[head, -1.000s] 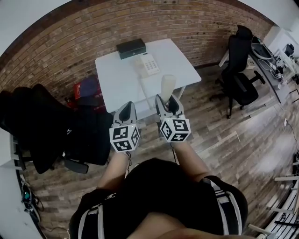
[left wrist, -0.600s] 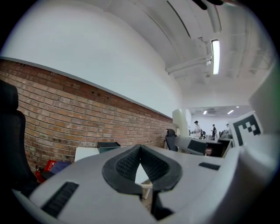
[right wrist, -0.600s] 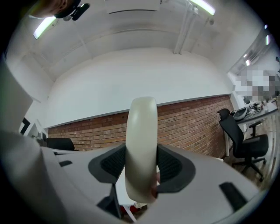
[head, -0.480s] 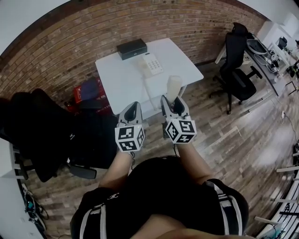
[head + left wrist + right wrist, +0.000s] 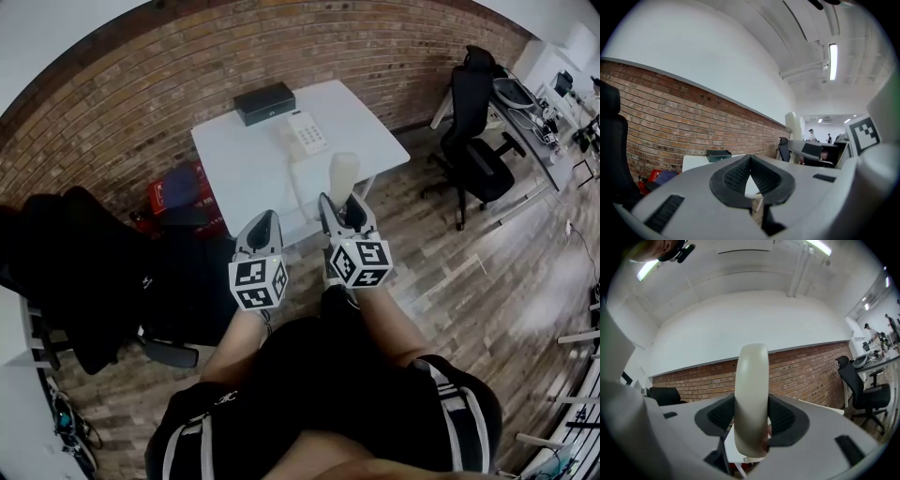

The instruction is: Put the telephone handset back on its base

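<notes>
Cream plastic, the telephone handset stands upright in the right gripper, which is clenched on its lower part. The right gripper view shows both dark ribbed pads pressed against the sides of the handset, whose rounded top rises well above the jaws. The handset hangs above the near edge of the white table, apart from the telephone base. The base lies farther back on the tabletop, keypad up, with its cradle bare. A black box sits just beyond the base, at the table's far edge by the brick wall.

The left gripper hovers to the left of the right one, at about the same height, off the table's near edge. In its own view the jaws are closed together at the tips with nothing between them. A black office chair stands on the wooden floor, far right.
</notes>
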A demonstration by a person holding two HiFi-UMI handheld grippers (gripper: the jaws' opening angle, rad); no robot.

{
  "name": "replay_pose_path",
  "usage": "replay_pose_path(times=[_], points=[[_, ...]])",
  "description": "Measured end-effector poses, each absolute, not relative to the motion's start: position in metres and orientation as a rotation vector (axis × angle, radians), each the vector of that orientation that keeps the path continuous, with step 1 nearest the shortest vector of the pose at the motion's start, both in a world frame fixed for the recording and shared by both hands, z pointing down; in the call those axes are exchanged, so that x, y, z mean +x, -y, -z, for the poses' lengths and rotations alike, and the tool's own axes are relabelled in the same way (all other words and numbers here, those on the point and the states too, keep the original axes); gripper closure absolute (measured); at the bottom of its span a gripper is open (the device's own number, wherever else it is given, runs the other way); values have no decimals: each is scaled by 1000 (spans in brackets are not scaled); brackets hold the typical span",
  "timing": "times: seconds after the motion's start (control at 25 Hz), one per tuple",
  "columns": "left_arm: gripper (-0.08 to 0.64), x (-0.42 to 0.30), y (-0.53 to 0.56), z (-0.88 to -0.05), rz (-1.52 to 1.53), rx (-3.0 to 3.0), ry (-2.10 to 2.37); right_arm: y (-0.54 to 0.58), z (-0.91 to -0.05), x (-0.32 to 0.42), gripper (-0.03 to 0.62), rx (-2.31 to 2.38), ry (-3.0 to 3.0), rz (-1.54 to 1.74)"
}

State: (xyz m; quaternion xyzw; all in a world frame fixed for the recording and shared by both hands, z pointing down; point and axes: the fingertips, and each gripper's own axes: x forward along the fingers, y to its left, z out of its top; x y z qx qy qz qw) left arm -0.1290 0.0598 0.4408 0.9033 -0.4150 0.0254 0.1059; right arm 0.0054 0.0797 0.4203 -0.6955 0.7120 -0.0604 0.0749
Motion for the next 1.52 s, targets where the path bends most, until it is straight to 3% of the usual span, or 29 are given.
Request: replay_pose_path(times=[0.72,1.52], points=[[558,-43,81,-466,-124,2639,1276,67,-447,87,391,-2003,-2198,226],[558,47,252,-474,-237,2439,1500,254,-490,166,391,-1840,-2497,537]])
